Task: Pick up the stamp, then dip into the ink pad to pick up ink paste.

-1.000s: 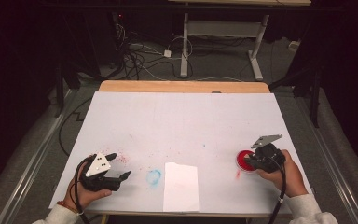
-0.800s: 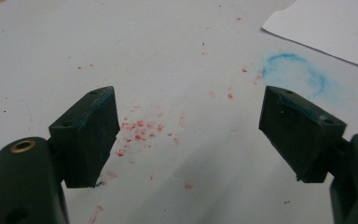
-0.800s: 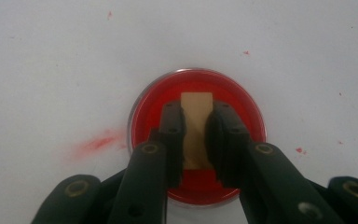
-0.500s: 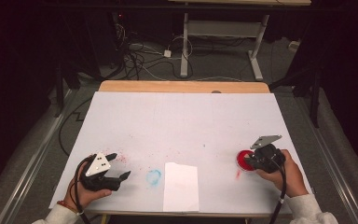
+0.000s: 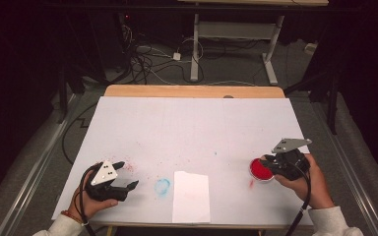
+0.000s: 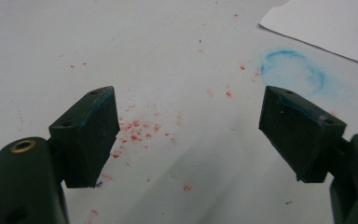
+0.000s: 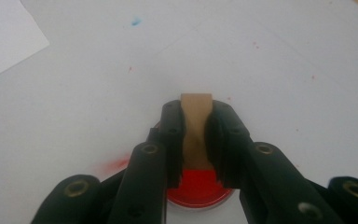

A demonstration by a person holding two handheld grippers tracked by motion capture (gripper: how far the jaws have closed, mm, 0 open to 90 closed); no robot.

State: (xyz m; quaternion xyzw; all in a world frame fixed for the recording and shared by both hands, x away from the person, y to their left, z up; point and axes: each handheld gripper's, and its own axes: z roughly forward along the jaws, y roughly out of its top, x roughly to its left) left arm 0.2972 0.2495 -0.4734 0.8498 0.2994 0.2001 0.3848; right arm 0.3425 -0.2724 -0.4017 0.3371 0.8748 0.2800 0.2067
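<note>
Right now your right hand-held gripper (image 7: 196, 140) clamps a tan wooden block (image 7: 196, 122) directly over the round red ink pad (image 5: 262, 170); left hand-held gripper (image 6: 186, 135) gapes empty.

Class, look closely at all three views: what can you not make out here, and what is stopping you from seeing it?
1. In the right gripper view, the lower end of the tan wooden piece is hidden between the jaws of the right hand-held gripper, so whether it touches the red ink pad cannot be told.
2. In the high view, the pad is partly covered by that gripper.
3. In the high view, the white paper sheet is too small to show any marks.
</note>
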